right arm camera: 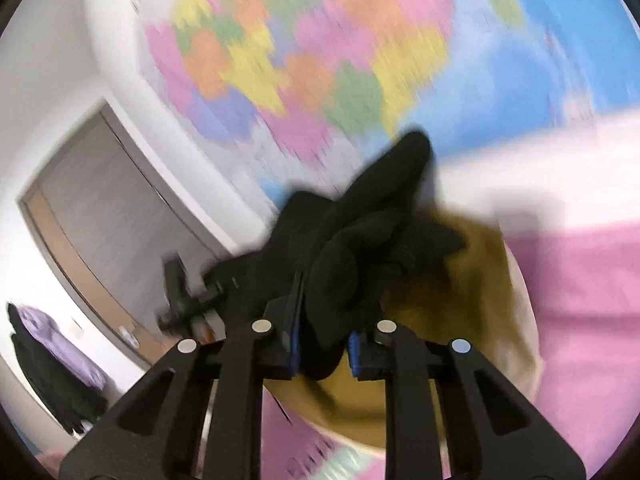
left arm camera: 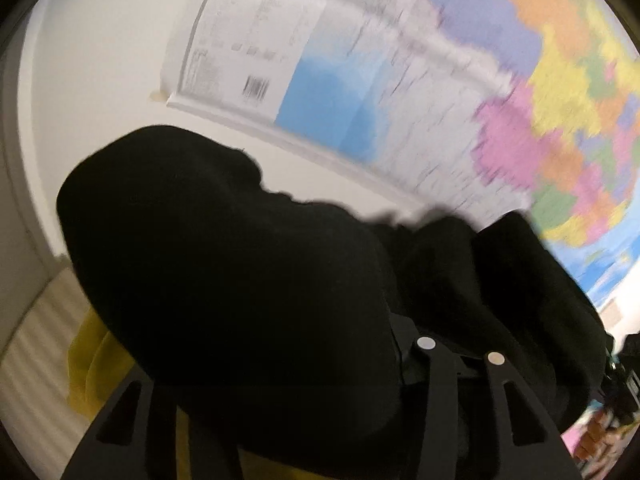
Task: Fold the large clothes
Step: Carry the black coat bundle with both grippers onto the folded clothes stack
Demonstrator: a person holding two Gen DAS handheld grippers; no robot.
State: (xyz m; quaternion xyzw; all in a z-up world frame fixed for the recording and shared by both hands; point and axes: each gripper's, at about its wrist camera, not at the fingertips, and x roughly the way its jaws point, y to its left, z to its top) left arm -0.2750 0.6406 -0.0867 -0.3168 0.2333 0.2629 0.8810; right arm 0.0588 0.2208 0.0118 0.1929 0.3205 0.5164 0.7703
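Both hand-held tools are matte black plastic. The right gripper (right arm camera: 322,354) has four flat linkage arms that fan out from the bottom of the view, the outer two pierced by long triangular cut-outs, and each arm ends in a round, pale silver pivot cap. Its two fingers carry bright blue ribbed pads (right arm camera: 353,356) on their inner faces. The left gripper (left arm camera: 460,364) shows the same black arms with triangular cut-outs and two pale round pivot caps; its fingertips are hidden. In the right wrist view the left gripper appears as a blurred, black, blocky body.
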